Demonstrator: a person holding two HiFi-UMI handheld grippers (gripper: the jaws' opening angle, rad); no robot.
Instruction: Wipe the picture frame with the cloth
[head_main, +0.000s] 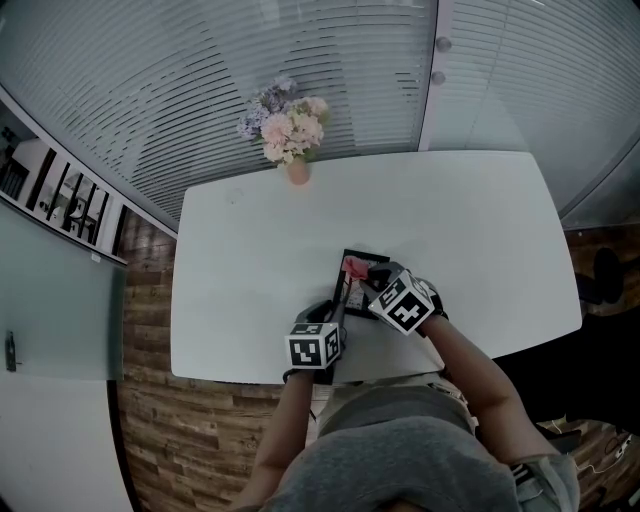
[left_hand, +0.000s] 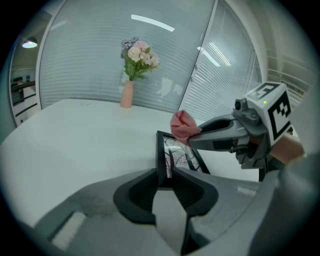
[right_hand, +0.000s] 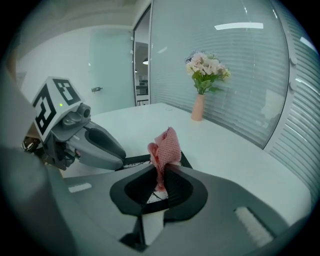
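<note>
The picture frame is in the lower middle of the head view, on the white table. The left gripper is closed on its near edge. The right gripper pinches the pink cloth just over the frame's far part. Both forearms reach forward from the bottom edge, with the grippers close together. There are one frame, one cloth, two grippers and one vase of flowers, which stands at the table's upper edge.

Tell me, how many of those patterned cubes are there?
2. One cube rides on the left gripper, which grips the picture frame; the other cube rides on the right gripper, which holds the pink cloth. None seems hidden.
</note>
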